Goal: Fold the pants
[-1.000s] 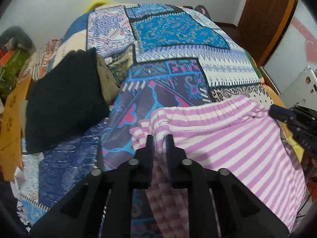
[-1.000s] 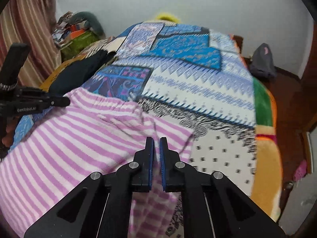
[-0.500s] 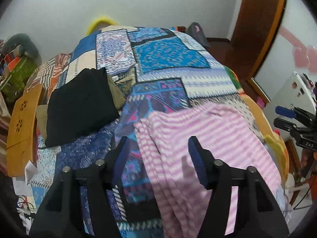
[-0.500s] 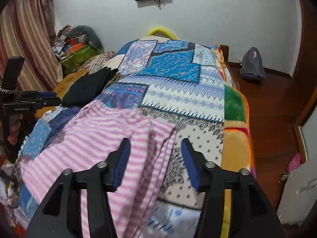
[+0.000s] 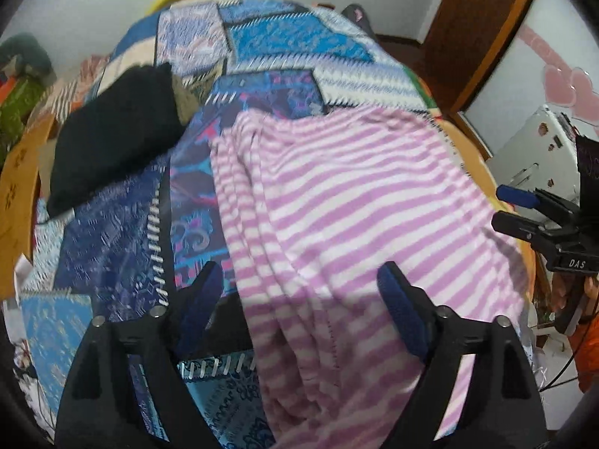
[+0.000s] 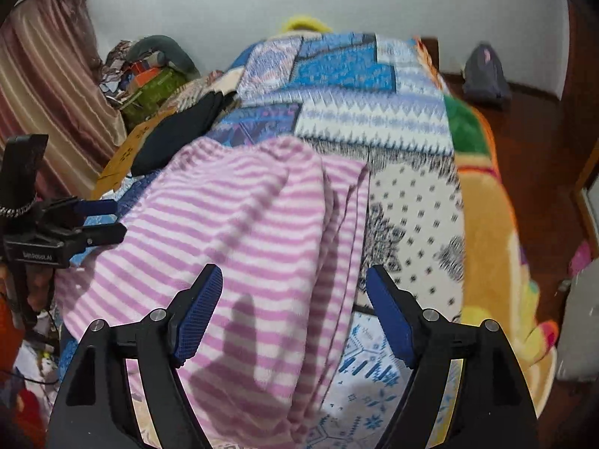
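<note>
Both grippers have let go of the pink-striped pants (image 5: 337, 202) and drawn back from them since a second ago, their jaws having just been opening, with nothing now pressed between the blue pads. On the patchwork bedspread (image 5: 284, 37) the pants lie spread flat near the bed's foot end, several layers stacked along one side edge, so a fold looks already laid. A black folded garment (image 5: 112, 138) sits on the bedspread beyond the pants, well apart from them. Above the pants' stacked edge hovers the left gripper (image 5: 299, 299), jaws wide; above the opposite edge, where the layers meet the spotted patch of the bedspread, hangs the right gripper (image 6: 292, 299), jaws also wide. By its look the cloth is a light, soft, limp knit that will sag and slide layer over layer; a pinch through all layers at the two end corners would likely carry the next fold cleanly.
</note>
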`<state>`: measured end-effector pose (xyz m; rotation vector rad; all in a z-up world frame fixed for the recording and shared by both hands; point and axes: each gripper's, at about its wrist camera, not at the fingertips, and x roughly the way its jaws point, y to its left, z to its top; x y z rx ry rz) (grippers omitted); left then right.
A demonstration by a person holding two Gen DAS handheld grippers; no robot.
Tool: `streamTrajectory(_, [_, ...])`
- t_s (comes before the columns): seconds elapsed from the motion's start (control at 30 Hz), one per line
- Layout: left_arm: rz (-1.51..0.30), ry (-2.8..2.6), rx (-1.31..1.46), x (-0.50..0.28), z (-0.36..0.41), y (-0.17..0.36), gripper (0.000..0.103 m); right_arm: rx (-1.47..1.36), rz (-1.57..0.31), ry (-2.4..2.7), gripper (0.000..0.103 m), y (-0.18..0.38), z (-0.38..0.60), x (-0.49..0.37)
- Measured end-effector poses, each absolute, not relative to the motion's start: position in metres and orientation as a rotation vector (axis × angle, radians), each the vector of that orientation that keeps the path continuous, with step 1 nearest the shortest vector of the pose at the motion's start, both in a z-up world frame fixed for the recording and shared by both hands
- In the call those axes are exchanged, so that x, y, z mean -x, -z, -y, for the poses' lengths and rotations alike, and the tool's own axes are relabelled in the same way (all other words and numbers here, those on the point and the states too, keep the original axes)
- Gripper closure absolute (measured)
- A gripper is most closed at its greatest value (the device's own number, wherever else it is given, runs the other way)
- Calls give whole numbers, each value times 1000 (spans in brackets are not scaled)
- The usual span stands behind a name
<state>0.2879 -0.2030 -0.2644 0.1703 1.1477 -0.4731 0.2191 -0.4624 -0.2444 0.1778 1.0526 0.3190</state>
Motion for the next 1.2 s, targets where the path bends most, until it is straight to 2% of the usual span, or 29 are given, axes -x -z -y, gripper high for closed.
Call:
streamTrajectory(0.13, [-1181, 469, -154, -299, 204, 276, 11, -185, -1119, -321, 27, 267, 460, -228])
streamTrajectory(0.23, [-1201, 475, -153, -307, 208, 282, 9, -214, -1147, -339, 18, 279, 461, -236])
streamTrajectory(0.57, [-1282, 550, -93, -337, 215, 303, 4, -314, -1232, -434, 11, 301, 462, -259])
streamTrajectory(0.77, [-1276, 579, -97, -343, 219, 306, 5, -339, -1257, -479, 8, 305, 461, -266])
streamTrajectory(0.83, [-1270, 586, -102, -344, 222, 305, 9, -329, -1255, -486, 8, 304, 459, -268])
streamTrajectory(0.87, [-1265, 594, -102, -343, 222, 303, 15, -322, -1252, -489, 10, 303, 456, -269])
streamTrajectory(1.0, [-1243, 609, -115, -343, 228, 296, 30, -309, -1223, -533, 38, 294, 447, -272])
streamTrajectory(1.2, [-1197, 599, -129, -343, 230, 285, 59, -232, -1174, -526, 66, 281, 432, -274])
